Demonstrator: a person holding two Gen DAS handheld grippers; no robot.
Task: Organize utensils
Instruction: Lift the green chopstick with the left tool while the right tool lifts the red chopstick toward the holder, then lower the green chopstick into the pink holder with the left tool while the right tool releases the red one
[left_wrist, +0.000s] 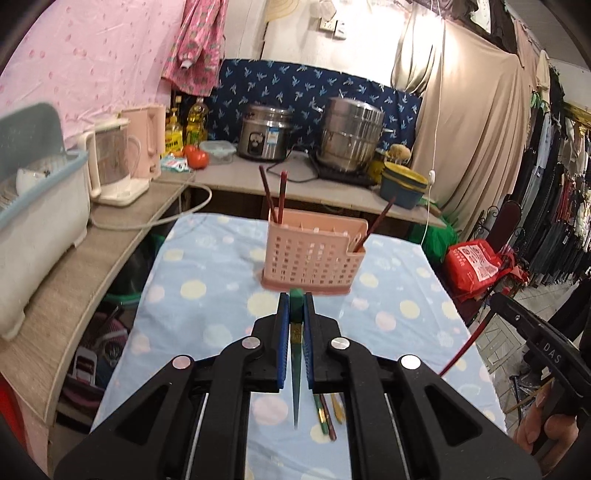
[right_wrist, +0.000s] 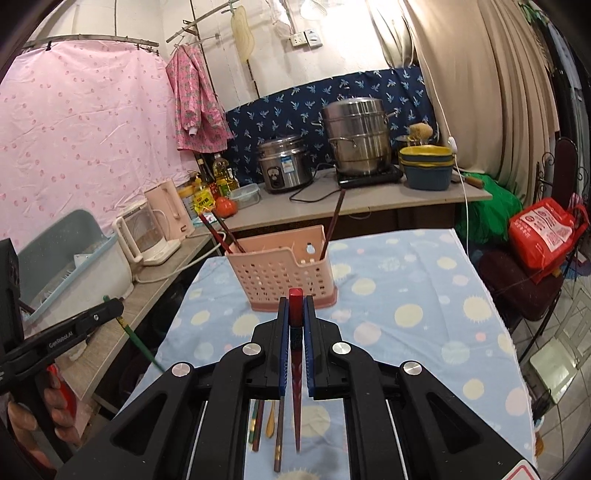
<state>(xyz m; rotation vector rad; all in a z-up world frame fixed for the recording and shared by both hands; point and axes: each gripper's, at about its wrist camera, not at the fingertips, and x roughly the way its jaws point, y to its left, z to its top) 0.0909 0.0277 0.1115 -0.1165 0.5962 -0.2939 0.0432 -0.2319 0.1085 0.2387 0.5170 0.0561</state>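
Both grippers are up off the desk (left_wrist: 207, 266), each with a chopstick pinched near its thick end so the thin tip hangs down toward the cloth. The left gripper (left_wrist: 295, 314) has its jaws closed tight on a green chopstick (left_wrist: 296, 369); the right gripper (right_wrist: 295, 314) has its jaws likewise clamped on a red chopstick (right_wrist: 296, 369). Held by the butt like that, I'd guess each stick can be dropped tip-first into the pink holder (left_wrist: 314, 254), which stands upright on the dotted cloth just ahead of both grippers. The holder already has three dark red chopsticks in it: two leaning in its left end (left_wrist: 275, 194), one slanting out of the small compartment at the right (left_wrist: 375, 225). Down on the cloth, below the grippers, a few more utensils (right_wrist: 267, 424) lie side by side, so the sorting looks only partly done. Both grippers point slightly downward at the holder, which seems the sensible line for carrying the sticks over its rim. The risk I see is a long, thin stick swinging in the grip and catching the rim or the holes in the wall.
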